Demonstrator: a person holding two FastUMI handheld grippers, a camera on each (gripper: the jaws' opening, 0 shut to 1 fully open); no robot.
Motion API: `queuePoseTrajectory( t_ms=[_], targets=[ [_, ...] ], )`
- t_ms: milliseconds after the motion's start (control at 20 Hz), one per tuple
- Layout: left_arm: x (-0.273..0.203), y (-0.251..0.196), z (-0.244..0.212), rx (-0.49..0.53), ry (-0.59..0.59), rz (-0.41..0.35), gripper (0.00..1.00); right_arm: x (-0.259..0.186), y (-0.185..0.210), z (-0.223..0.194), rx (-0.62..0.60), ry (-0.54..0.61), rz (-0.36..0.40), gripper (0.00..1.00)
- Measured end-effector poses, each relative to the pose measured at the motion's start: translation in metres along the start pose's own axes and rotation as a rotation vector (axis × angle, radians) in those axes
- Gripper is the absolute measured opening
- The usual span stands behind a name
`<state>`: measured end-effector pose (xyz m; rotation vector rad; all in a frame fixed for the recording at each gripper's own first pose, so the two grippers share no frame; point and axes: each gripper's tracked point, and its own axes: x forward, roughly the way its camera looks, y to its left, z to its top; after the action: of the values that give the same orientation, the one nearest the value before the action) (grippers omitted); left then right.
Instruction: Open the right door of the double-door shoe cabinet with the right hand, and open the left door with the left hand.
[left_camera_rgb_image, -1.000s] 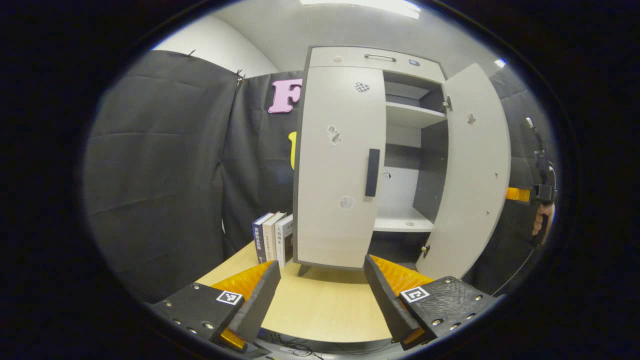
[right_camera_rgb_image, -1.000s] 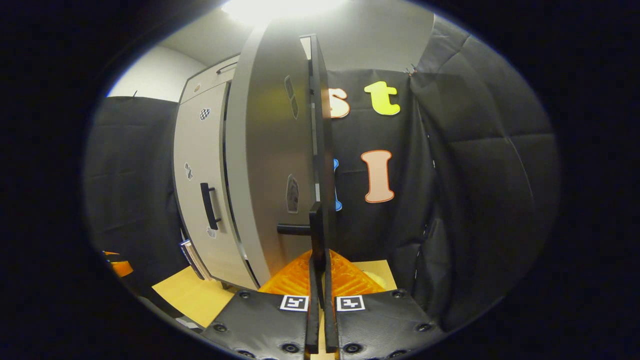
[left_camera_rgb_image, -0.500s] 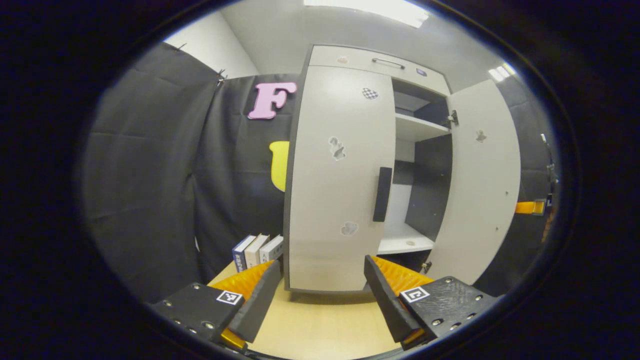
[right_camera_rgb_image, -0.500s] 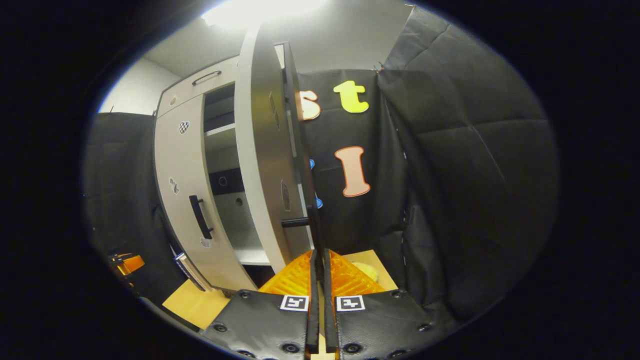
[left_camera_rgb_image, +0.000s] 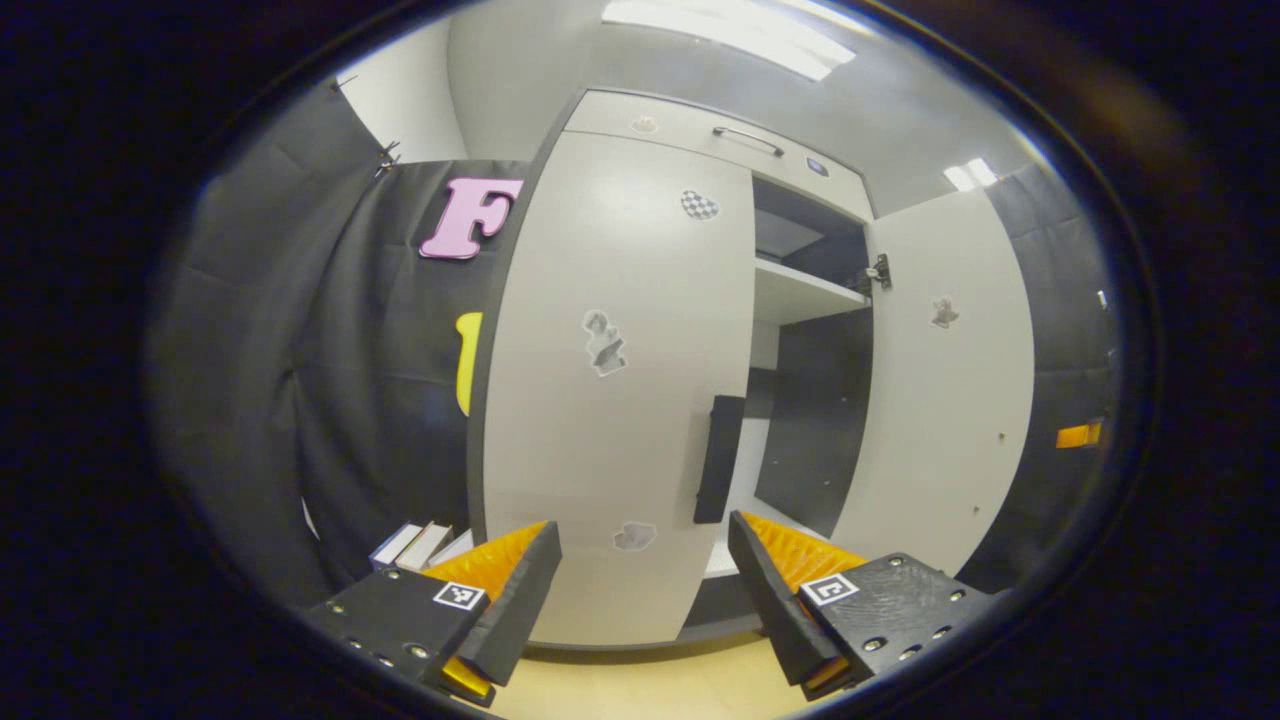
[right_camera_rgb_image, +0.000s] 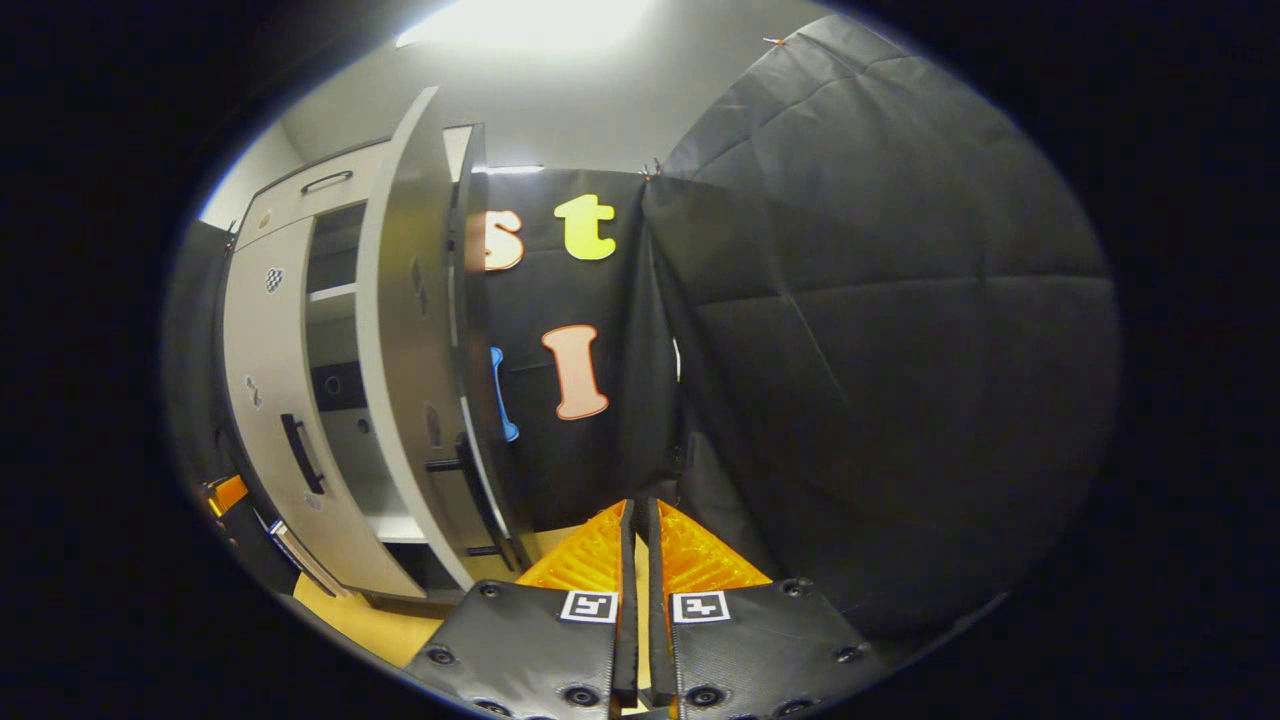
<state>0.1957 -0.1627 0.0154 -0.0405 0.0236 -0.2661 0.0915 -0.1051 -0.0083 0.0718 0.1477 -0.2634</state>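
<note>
The pale grey shoe cabinet (left_camera_rgb_image: 700, 120) stands on a wooden table. Its left door (left_camera_rgb_image: 600, 420) is closed, with a dark vertical handle (left_camera_rgb_image: 718, 458) at its inner edge. My left gripper (left_camera_rgb_image: 643, 530) is open just in front of that door, and the handle is above its right finger without touching it. The right door (left_camera_rgb_image: 950, 400) stands swung wide, showing the shelves (left_camera_rgb_image: 800, 295). In the right gripper view this door (right_camera_rgb_image: 410, 330) is edge-on at the left, with its handle (right_camera_rgb_image: 470, 480). My right gripper (right_camera_rgb_image: 640, 515) is shut on nothing, apart from that handle.
Several books (left_camera_rgb_image: 420, 545) stand on the wooden table (left_camera_rgb_image: 640, 690) left of the cabinet. Black cloth walls close in on both sides, near my right gripper. An orange part of the other gripper (left_camera_rgb_image: 1078, 435) shows past the open door.
My left gripper has moved closer to the left door, level with its handle. My right gripper has come away from the right door's handle, and that door has swung wider.
</note>
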Motion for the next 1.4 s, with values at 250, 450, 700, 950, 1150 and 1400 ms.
queuePoseTrajectory(
  t_ms=[250,450,700,950,1150,1400],
  targets=[
    [0.058,-0.034,0.01,0.058,-0.03,0.033,1.0,0.053,-0.048,-0.008,-0.055,0.003,-0.048,0.06],
    [0.108,-0.052,0.006,0.067,-0.018,0.076,0.98,0.092,-0.068,-0.026,-0.004,0.041,-0.034,0.07],
    [0.145,-0.06,0.001,0.096,-0.004,0.132,0.98,0.145,-0.072,-0.041,-0.037,0.069,0.007,0.41],
    [0.163,-0.058,-0.006,0.088,0.018,0.182,0.8,0.19,-0.075,-0.06,-0.029,0.094,0.03,0.96],
    [0.164,-0.058,-0.007,0.05,0.013,0.195,0.52,0.212,-0.081,-0.056,-0.075,0.064,0.005,0.96],
    [0.164,-0.062,-0.007,0.084,0.038,0.203,0.25,0.227,-0.064,-0.059,-0.094,0.084,0.059,0.96]
  ],
)
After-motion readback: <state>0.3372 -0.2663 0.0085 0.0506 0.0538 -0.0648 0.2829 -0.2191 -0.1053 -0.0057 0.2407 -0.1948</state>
